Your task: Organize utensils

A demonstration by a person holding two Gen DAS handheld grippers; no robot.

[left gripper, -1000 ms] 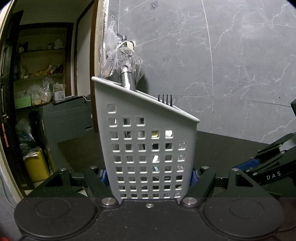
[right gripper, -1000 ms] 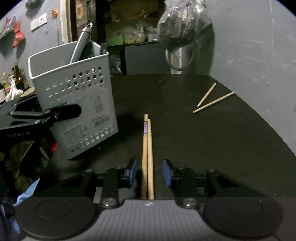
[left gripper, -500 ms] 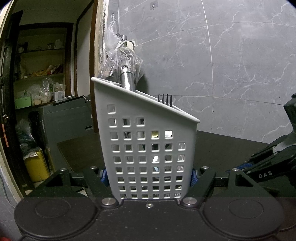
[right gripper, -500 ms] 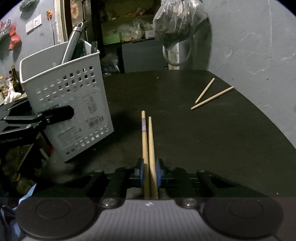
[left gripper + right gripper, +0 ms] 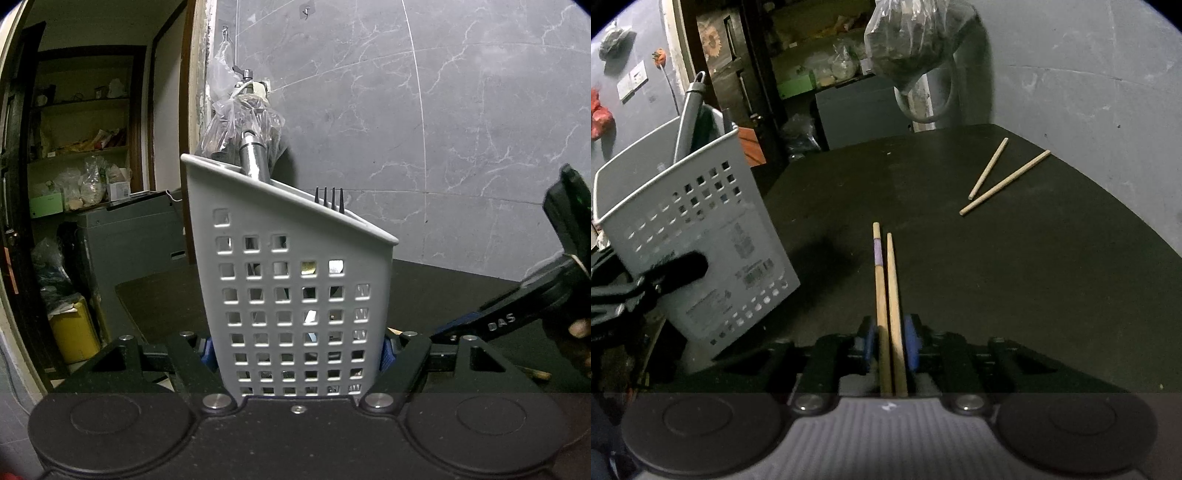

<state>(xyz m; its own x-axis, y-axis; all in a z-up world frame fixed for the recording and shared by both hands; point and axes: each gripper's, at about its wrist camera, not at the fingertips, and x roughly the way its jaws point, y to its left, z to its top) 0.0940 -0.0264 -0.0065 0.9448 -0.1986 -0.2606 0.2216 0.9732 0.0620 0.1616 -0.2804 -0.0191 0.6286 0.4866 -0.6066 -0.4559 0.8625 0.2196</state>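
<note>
A white perforated utensil basket [image 5: 295,295] stands on the black table, and my left gripper [image 5: 297,350] is shut on its two sides. A metal handle [image 5: 253,158] and dark fork tines [image 5: 330,197] stick out of its top. The right wrist view has the basket [image 5: 694,240] at the left with a left finger [image 5: 676,269] on it. Two wooden chopsticks [image 5: 884,280] lie side by side between the blue pads of my right gripper [image 5: 890,343]. Its jaws are opening, with a thin gap at each pad. Another pair of chopsticks [image 5: 1001,181] lies far right.
The black table [image 5: 1015,295] ends at a grey marble wall on the right. A plastic bag [image 5: 912,37] hangs over the far edge. Behind it an open doorway shows cluttered shelves. A yellow bin [image 5: 74,332] stands on the floor left of the table.
The right jaws closed onto the two chopsticks, then eased apart a little. The right gripper shifted and rolled, so the basket now looks tilted in its view. The left gripper kept still.
</note>
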